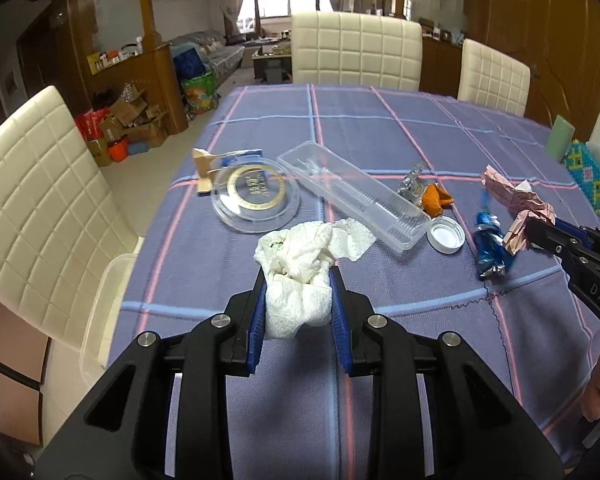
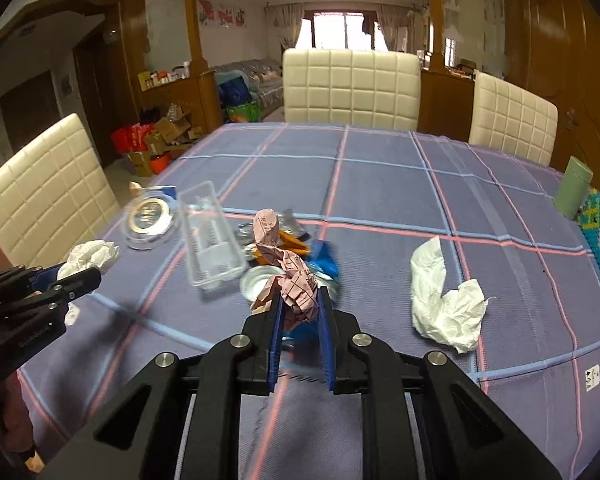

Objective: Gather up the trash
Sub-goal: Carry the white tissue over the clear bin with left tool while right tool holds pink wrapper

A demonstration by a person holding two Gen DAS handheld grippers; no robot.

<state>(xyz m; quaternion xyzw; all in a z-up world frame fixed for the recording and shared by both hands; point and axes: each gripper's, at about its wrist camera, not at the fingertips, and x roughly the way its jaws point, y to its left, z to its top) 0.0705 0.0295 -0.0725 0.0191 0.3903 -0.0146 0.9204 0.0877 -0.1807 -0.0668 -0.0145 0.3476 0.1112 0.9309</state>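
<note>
Clamping a pink paper twist [image 2: 286, 264] whose long axis points away, right gripper [image 2: 300, 300] fingers; left gripper [image 1: 299, 280] fingers squeeze a white tissue [image 1: 300, 280].

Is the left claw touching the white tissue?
Touching. In the left wrist view, the left claw pinches the crumpled white tissue between its blue pads, with no gap on either side.

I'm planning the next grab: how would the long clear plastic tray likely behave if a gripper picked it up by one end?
The clear plastic tray looks thin-walled and empty, so probably very light. Its thin sides would likely flex or buckle under the pinch. Smooth plastic may slip, and its length could make the far end droop.
</note>
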